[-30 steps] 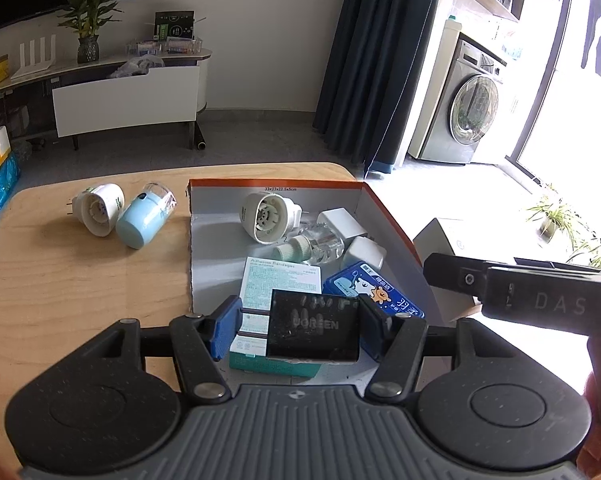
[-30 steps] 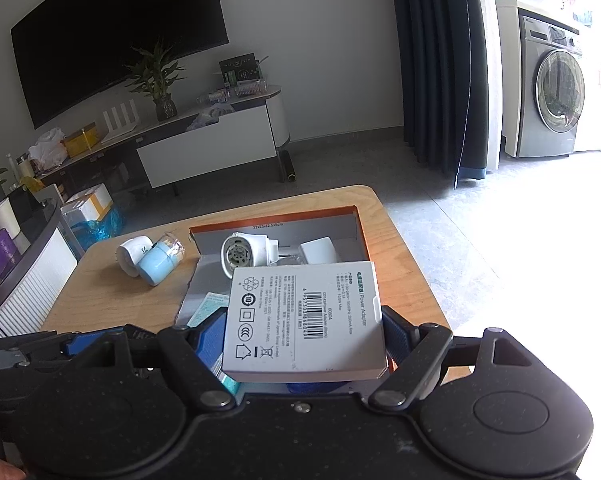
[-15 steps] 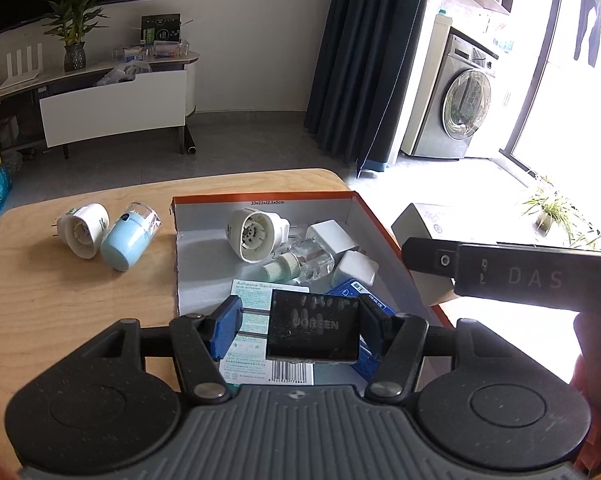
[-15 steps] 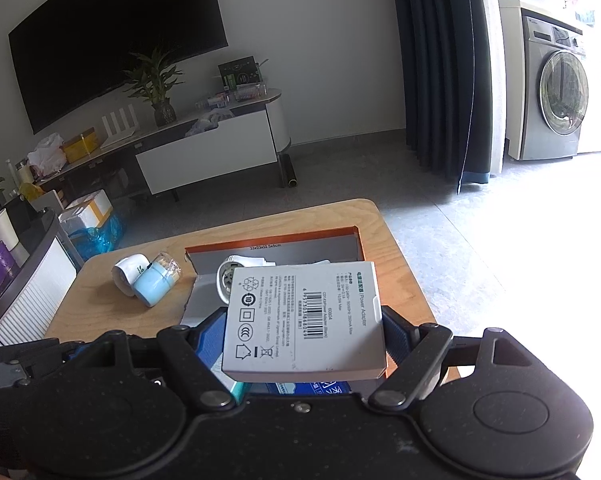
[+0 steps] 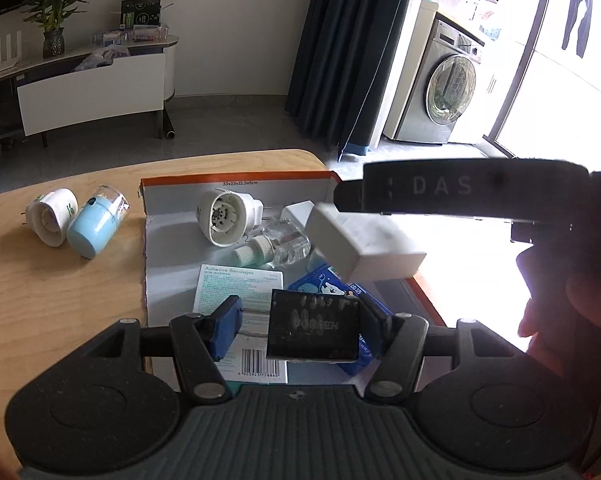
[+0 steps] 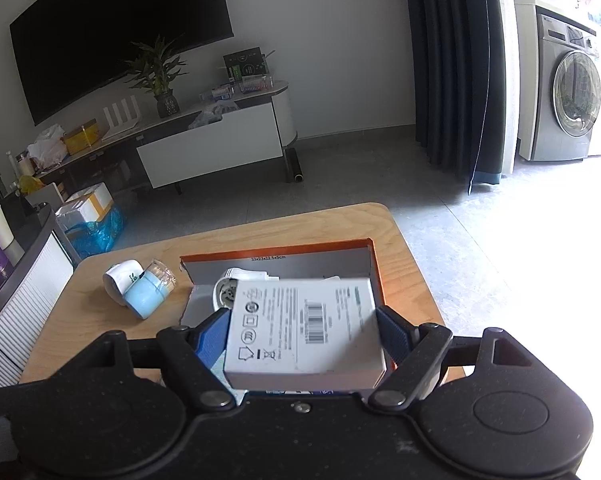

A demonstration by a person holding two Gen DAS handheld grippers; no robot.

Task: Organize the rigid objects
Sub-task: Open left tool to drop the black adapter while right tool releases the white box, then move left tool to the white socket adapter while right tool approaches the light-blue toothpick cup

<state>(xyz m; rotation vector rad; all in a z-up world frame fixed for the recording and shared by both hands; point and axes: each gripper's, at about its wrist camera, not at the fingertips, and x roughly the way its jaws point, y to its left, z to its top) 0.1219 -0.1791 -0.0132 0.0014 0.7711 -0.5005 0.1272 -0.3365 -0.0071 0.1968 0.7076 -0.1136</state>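
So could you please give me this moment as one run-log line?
left gripper: shut on black box | right gripper: shut on white box | over orange tray

A home living room: a wall television (image 6: 116,32) above a low media cabinet (image 6: 208,148), a potted plant (image 6: 160,80), dark curtains (image 6: 452,80), a washing machine (image 6: 568,96).

My left gripper (image 5: 298,330) is angling down, jaws clamping a small black block (image 5: 313,330) that's sitting off toward the right pad, with a gap on the left-pad side. My right gripper (image 6: 303,334) is tilting down too, jaws standing wide and pinching a white box (image 6: 303,330) by its sides. From the left camera, it's poking in at about 3 o'clock, my fingers (image 5: 556,312) wrapping its handle.
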